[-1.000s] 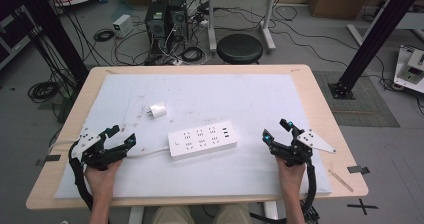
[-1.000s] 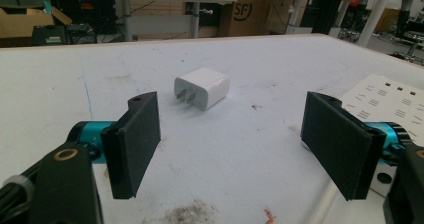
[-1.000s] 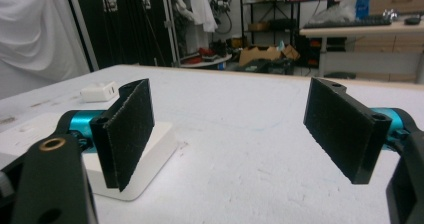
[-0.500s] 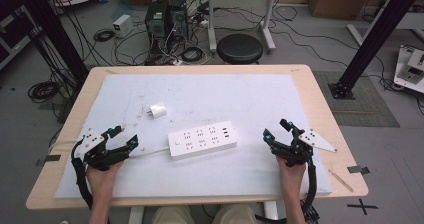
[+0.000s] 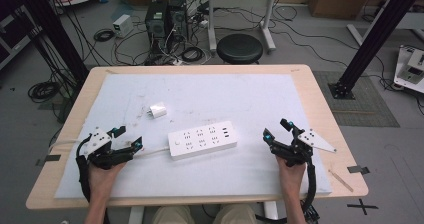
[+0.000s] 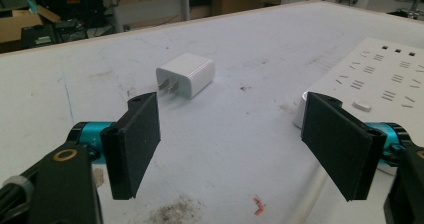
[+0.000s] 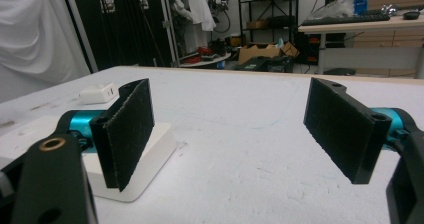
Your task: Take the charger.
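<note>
A white power strip (image 5: pixel 202 139) lies in the middle of the white mat, its cord running left. A small white plug-in charger (image 5: pixel 158 110) lies on its side beyond it to the left. My left gripper (image 5: pixel 128 136) rests on the mat left of the strip, open and holding nothing. In the left gripper view, the charger (image 6: pixel 187 75) lies ahead between the wide jaws (image 6: pixel 235 144), prongs facing me, with the strip's end (image 6: pixel 380 79) at the right. My right gripper (image 5: pixel 276 128) is open and empty right of the strip; the strip's corner (image 7: pixel 145 159) shows behind its left jaw.
The mat covers most of a wooden table (image 5: pixel 320 99), whose bare edges show all around. A strip of wood (image 5: pixel 341 179) lies near the front right corner. A black stool (image 5: pixel 240 48), computer towers and cables are on the floor behind the table.
My left gripper has edged slightly right, toward the power strip. The right gripper, strip and charger have not moved.
</note>
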